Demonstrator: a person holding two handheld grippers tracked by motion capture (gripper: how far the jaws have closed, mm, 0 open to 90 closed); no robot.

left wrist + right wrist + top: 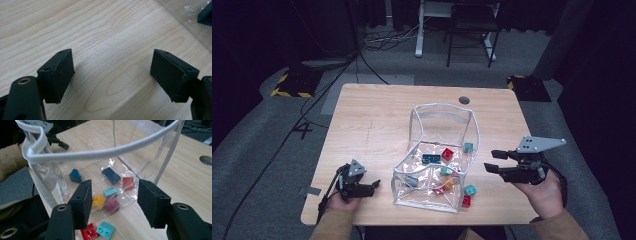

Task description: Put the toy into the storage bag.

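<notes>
Toy bricks going into a clear plastic pouch point(439, 150) at a wooden table point(372, 125): most already inside, two left out. The right gripper point(113, 202), held by the person's right hand point(544, 192), hangs just off the pouch's side with jaws spread wide & nothing between the pads. Directly below & just ahead of its jaws, outside the pouch wall, lie a red brick point(89, 233) and a teal brick point(105, 229), touching or nearly so, on bare tabletop; the high view shows the same pair at the pouch's near right corner (red point(466, 201), teal point(470, 190)). Beyond the jaws, through the film, sit the bricks already bagged: a magenta brick point(111, 204), an orange brick point(98, 201), a small teal one point(110, 192), a red one point(128, 183), a dark blue flat brick point(111, 175) & a dark blue sloped brick point(75, 176). The pouch's white-trimmed rim point(100, 153) arches open above them, mouth facing up.

The left gripper point(112, 72) rests low over bare wood on the pouch's far side, jaws likewise wide apart & empty, a corner of the pouch film point(185, 15) ahead and to its right.

Judged progress: approx three-quarters done. Left to do: pick up the two loose bricks one by one, lift over the rim, drop in. The right gripper looks best placed for the red-teal pair; the left may be needed to steady the floppy wall.
</notes>
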